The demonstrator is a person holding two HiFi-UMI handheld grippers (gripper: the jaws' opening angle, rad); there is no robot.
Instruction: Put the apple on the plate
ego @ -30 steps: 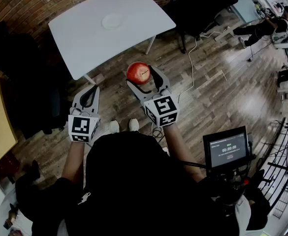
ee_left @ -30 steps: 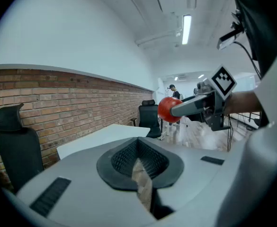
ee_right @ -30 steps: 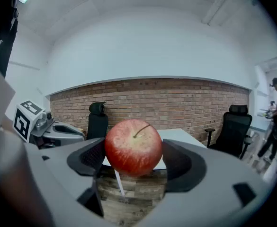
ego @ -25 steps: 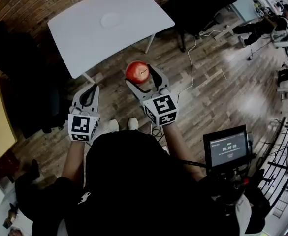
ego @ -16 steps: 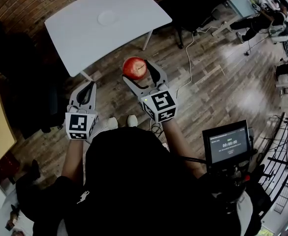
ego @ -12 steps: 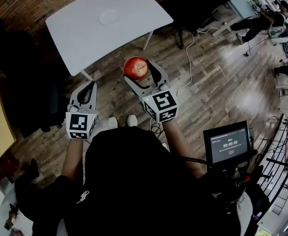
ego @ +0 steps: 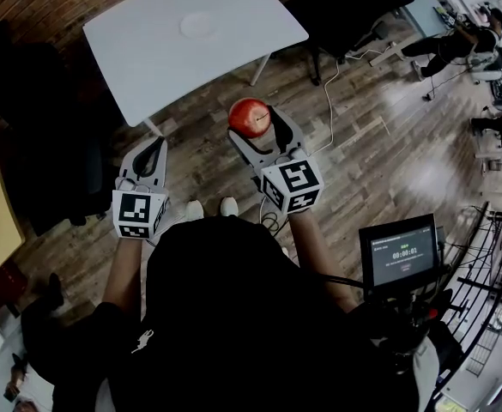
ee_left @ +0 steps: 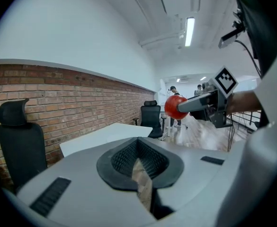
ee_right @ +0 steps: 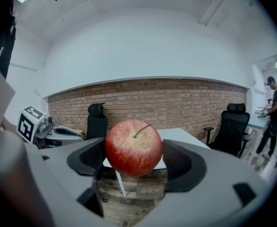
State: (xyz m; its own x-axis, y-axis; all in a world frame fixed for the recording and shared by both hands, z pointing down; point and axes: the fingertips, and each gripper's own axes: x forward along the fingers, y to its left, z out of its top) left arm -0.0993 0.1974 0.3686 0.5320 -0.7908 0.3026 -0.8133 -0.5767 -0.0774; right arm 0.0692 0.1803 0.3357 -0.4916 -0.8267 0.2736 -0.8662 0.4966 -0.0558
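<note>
A red apple [ego: 250,117] with its stem up is held over the wooden floor, and my right gripper [ego: 255,125] is shut on it; the right gripper view shows the apple [ee_right: 133,147] squeezed between the two dark pads. A white plate [ego: 198,25] lies on the white table [ego: 233,41] ahead of me, well beyond the apple. My left gripper [ego: 148,155] hangs to the left of the right one, over the floor, shut with nothing in it. In the left gripper view its jaws [ee_left: 140,162] meet, and the apple [ee_left: 175,106] shows off to the right.
Black office chairs stand left of the table [ego: 36,127] and behind it [ego: 345,11]. A white cable [ego: 329,101] trails over the floor to the right. A small screen [ego: 398,252] sits at my right side. A person [ego: 456,41] is at the far right.
The right gripper with the apple has shifted a little to the right and forward. The left gripper has stayed about where it was.
</note>
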